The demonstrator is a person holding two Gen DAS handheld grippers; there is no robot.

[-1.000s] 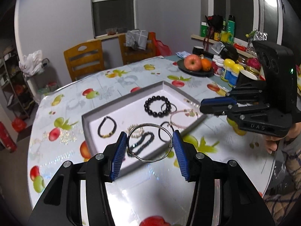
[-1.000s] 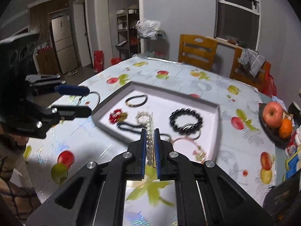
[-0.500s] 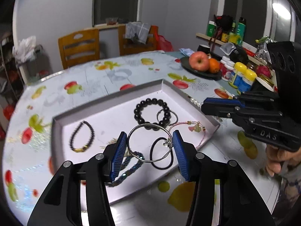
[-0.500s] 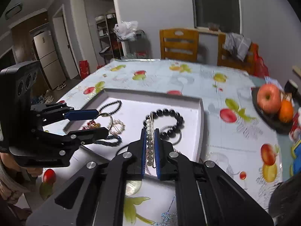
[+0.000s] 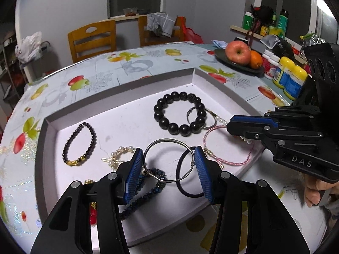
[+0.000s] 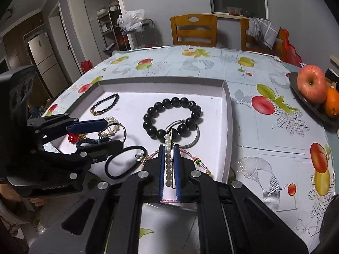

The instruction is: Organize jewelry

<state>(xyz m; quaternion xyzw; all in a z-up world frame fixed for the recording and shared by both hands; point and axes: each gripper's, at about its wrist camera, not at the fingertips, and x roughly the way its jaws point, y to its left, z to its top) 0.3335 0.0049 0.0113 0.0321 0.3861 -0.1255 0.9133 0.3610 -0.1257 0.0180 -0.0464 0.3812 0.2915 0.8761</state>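
**Two pairs of tongs over the jewelry tray**

A round bench under a fruit-print cloth carried a shallow white tray. Above the tray's near part the left tongs pinched a thin silver bangle across its width, between blue pads. To their right the right tongs, pressed nearly together, gripped a pearl hair clip lengthwise. In the tray lay a large black bead bracelet, a black hair tie, a pink cord bracelet and a small dark bead bracelet.
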